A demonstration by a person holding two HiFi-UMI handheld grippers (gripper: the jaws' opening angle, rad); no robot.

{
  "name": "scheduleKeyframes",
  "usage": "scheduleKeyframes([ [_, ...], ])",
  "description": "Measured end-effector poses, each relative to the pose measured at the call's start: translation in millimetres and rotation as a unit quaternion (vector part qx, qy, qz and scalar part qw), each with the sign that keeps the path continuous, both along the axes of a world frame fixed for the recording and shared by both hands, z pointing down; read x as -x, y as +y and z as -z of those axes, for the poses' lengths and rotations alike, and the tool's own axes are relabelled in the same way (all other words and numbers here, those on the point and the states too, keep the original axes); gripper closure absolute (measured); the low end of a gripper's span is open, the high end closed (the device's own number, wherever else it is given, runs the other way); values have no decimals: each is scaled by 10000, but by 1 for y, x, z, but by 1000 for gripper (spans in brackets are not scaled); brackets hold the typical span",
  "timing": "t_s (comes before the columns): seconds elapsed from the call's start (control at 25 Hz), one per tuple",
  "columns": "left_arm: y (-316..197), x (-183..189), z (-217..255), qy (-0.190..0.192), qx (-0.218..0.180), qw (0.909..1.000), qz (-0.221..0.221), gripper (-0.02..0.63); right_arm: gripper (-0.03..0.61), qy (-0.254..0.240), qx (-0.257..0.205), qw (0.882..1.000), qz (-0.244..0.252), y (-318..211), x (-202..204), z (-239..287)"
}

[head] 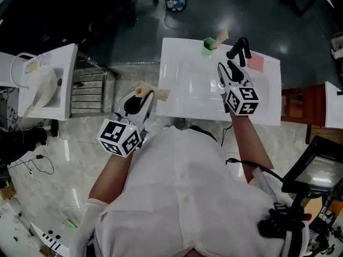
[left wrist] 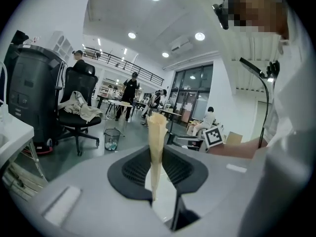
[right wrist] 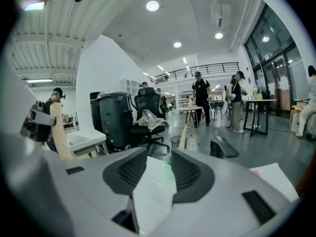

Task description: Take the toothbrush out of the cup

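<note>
Green cup (head: 207,44) ahead of right gripper (right wrist: 159,157), jaws wide, empty; recommend gripping toothbrush (head: 221,36) above cup, lifting straight. Left gripper (left wrist: 157,152) jaws hold beige strip (left wrist: 157,132).

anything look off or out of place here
One thing: the left gripper is shut on a tan stick held beyond the white table's edge, while another tan piece stands in the small green cup.

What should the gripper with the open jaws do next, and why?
Probably ease the right gripper forward to the green cup and line its jaws round the tan toothbrush leaning out of it. Its jaws stand open and empty, the cup sits just ahead on the white table, and the left gripper is shut on a second toothbrush.
</note>
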State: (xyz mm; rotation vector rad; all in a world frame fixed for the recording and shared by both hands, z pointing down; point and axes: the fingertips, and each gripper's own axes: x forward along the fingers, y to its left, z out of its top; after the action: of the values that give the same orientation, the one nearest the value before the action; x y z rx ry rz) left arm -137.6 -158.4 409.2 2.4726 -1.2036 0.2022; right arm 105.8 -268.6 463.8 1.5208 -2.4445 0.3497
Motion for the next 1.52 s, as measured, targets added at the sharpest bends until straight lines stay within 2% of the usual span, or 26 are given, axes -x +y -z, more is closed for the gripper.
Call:
scheduleKeyframes([
  [0.32, -21, -30, 9, 49, 28, 9997, 227, 538, 442, -162, 134, 9997, -109, -95, -14, -33],
  [0.52, -5, -25, 16, -9, 30, 9993, 367, 538, 442, -364, 146, 9988, -282, -100, -7, -35],
  [0.96, 3, -20, 12, -137, 127, 9977, 644, 538, 446, -268, 261, 9983, -451, -117, -9, -50],
  [1.2, -6, -23, 5, -218, 144, 9971, 720, 538, 506, -193, 321, 9983, -445, -128, -17, -62],
  [1.52, -2, -17, 7, -227, 131, 9972, 705, 538, 518, -51, 218, 9991, -368, -119, -11, -53],
])
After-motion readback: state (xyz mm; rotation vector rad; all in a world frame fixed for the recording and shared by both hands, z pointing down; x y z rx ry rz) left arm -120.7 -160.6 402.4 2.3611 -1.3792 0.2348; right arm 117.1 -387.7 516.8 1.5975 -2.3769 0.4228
